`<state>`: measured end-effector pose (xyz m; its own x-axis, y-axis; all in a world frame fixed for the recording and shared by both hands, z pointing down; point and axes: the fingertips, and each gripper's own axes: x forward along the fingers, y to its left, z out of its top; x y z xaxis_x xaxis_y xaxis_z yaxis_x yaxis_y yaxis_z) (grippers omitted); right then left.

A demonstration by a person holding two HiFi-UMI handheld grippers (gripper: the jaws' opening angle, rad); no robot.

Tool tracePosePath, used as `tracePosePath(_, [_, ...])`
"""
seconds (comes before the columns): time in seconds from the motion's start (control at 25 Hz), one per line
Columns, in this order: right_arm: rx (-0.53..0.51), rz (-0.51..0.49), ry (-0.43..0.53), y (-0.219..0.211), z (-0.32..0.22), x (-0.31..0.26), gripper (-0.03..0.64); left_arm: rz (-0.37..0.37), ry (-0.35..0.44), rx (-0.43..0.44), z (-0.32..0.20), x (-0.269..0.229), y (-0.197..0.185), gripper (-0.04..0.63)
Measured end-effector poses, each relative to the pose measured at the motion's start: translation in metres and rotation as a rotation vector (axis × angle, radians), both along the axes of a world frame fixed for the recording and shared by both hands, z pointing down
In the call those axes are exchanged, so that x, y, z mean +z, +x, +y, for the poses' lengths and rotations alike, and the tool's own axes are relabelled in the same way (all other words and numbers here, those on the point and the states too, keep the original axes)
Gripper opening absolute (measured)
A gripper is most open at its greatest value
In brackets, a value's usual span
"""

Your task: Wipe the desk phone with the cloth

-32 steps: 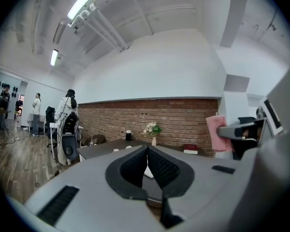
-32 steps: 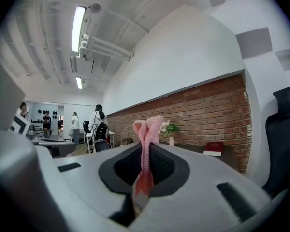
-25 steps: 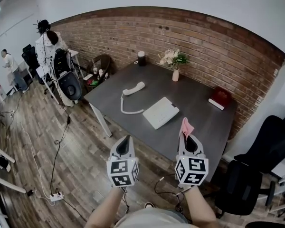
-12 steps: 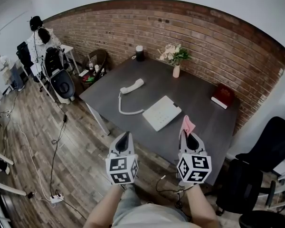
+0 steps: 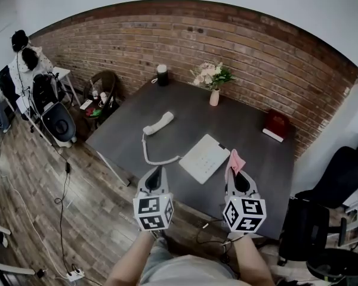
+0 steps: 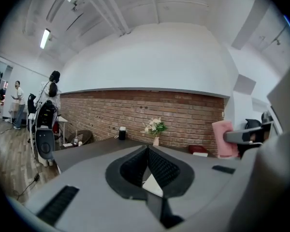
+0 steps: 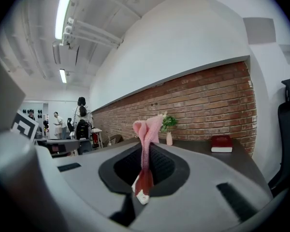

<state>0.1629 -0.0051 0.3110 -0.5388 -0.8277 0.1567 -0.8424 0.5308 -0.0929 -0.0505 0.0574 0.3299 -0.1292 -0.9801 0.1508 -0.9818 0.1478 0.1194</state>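
Note:
The white desk phone base (image 5: 204, 158) lies on the dark grey desk (image 5: 250, 133). Its handset (image 5: 158, 123) rests off the base to the left, joined by a coiled cord (image 5: 150, 157). My right gripper (image 5: 234, 170) is shut on a pink cloth (image 5: 234, 161), which sticks up between the jaws (image 7: 146, 132) just right of the base, at the desk's near edge. My left gripper (image 5: 157, 173) is shut and holds nothing, hanging over the near edge left of the base. Between the left jaws a bit of the white phone base (image 6: 152, 183) shows.
A vase of flowers (image 5: 213, 78), a black cylinder (image 5: 161, 74) and a red book (image 5: 275, 124) stand along the desk's far side by the brick wall. Black office chairs (image 5: 322, 207) are at the right. At the left stand a small cluttered table (image 5: 96, 98) and a person (image 6: 18, 102).
The view has shifted: the desk and phone now sit closer under both grippers. Both grippers keep their pose, the right still holding the pink cloth.

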Motion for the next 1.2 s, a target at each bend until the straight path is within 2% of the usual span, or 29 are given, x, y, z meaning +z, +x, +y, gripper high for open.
tracePosePath(0.4, [0.144,0.021,-0.021,-0.071,-0.043,-0.004,0.018,-0.002,0.001,0.133,-0.072,-0.011,-0.086,0.005])
tracePosePath(0.6, [0.231,0.03,-0.042,-0.092,-0.056,0.001,0.018,-0.012,-0.007,0.216,-0.102,-0.009,-0.115,0.005])
tracePosePath(0.84, [0.303,0.054,-0.066,-0.099,-0.066,0.01,0.018,-0.002,-0.033,0.296,-0.134,0.009,-0.126,0.005])
tracePosePath(1.04, [0.341,0.073,-0.089,-0.09,-0.076,0.02,0.018,0.009,-0.068,0.351,-0.156,0.028,-0.114,0.005])
tracePosePath(1.2, [0.35,0.083,-0.101,-0.084,-0.086,0.023,0.018,0.012,-0.064,0.371,-0.172,0.028,-0.105,0.005])
